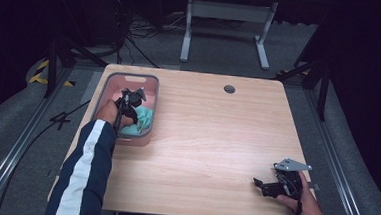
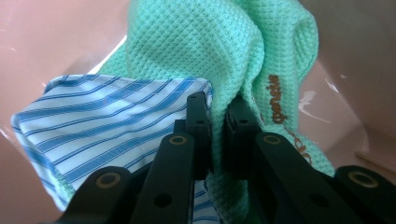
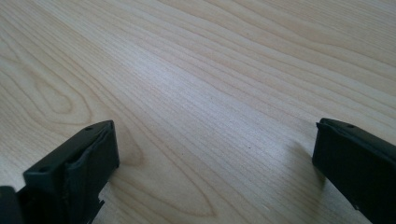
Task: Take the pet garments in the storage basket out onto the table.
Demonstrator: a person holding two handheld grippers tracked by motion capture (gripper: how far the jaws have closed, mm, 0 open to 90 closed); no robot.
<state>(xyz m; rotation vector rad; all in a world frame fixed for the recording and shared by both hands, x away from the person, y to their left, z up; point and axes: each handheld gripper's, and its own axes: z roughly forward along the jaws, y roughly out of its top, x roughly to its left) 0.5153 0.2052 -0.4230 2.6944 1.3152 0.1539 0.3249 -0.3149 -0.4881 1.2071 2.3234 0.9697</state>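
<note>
A: The left hand-held gripper [image 2: 215, 116] is down in the pink bin [image 1: 110, 85] at the desk's [image 1: 211, 139] far left corner, clenched on a fold of the green waffle cloth [image 2: 210, 42]. What makes this pickup go well?

B: I'd lift straight up and slowly, so the cloth clears the bin wall without dragging the bin along. The blue striped cloth [image 2: 102, 116] lies just beside the jaws, touching the green one, so watch that it doesn't ride up too.

A: Is the striped one caught as well?

B: Hard to say. Its edge runs right up to the left jaw, and the pinch point is hidden behind the black linkage.

A: And the other side?

B: The right hand-held gripper [image 3: 215, 154] rests released, jaws wide apart over bare wood near the desk's near right corner.

A: Anything else in the bin?

B: Can't tell; the hand and cloths cover its floor.
</note>
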